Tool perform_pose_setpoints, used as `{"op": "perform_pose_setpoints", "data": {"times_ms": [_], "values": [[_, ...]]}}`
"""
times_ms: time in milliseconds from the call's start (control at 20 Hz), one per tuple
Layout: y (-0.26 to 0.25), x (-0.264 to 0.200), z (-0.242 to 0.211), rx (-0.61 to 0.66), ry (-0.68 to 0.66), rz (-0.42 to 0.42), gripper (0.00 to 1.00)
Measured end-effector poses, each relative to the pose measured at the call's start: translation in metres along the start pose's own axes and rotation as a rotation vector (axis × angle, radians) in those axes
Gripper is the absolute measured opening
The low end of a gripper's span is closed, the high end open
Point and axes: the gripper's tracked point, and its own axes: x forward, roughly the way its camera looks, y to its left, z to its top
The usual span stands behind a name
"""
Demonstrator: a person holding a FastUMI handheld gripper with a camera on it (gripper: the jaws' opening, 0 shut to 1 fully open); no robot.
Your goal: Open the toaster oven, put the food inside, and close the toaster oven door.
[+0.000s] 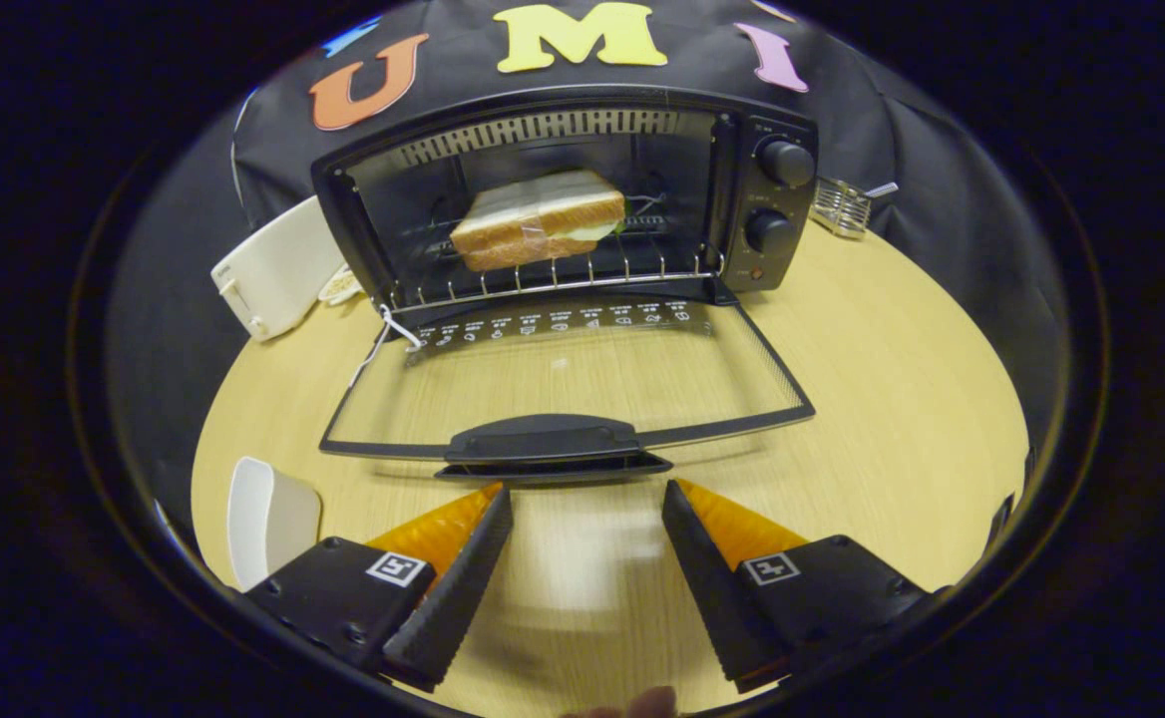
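A black toaster oven (563,199) stands at the back of the round wooden table (892,399). Its glass door (563,384) hangs folded down flat toward me, with the black door handle (543,444) at its near edge. A wrapped sandwich (538,229) lies on the wire rack (553,279) inside the oven. My gripper (587,499) is open, with nothing between its fingers. Its fingertips sit just short of the door handle, slightly below it.
A white toaster (273,264) stands left of the oven. A white dish (268,519) lies on the table beside my left finger. A small wire basket (842,204) sits behind the oven on the right. Two knobs (782,165) are on the oven's right panel.
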Motion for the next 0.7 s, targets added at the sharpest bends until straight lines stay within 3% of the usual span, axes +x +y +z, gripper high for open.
{"op": "perform_pose_setpoints", "data": {"times_ms": [500, 700], "values": [[0.005, -0.064, 0.073, -0.173, -0.159, -0.030, 1.00], [0.011, -0.074, 0.107, -0.145, -0.218, -0.037, 1.00]]}}
